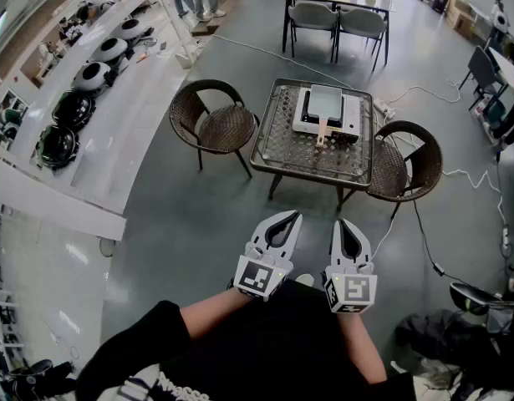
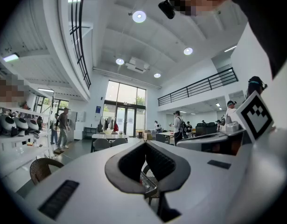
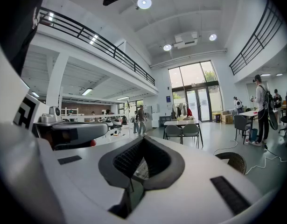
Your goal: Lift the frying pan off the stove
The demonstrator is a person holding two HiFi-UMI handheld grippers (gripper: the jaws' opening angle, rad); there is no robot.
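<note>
I have the left gripper (image 1: 295, 216) and right gripper (image 1: 342, 223) both closed, nothing between the jaws. The frying pan (image 1: 325, 103) sits on the stove (image 1: 355, 120), well ahead of both on the table (image 1: 269, 162).

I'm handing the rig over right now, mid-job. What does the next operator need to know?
Left gripper: shut, empty, held close to the body, well short of the table.
Right gripper: shut, empty, beside the left one.
Frying pan: sits on the white stove on the table ahead, with its handle pointing toward us. A wicker chair stands on each side of the table.
Done: nothing yet; the pan is untouched.
Left: step up, open a gripper, take the handle, lift the pan clear of the stove.
</note>
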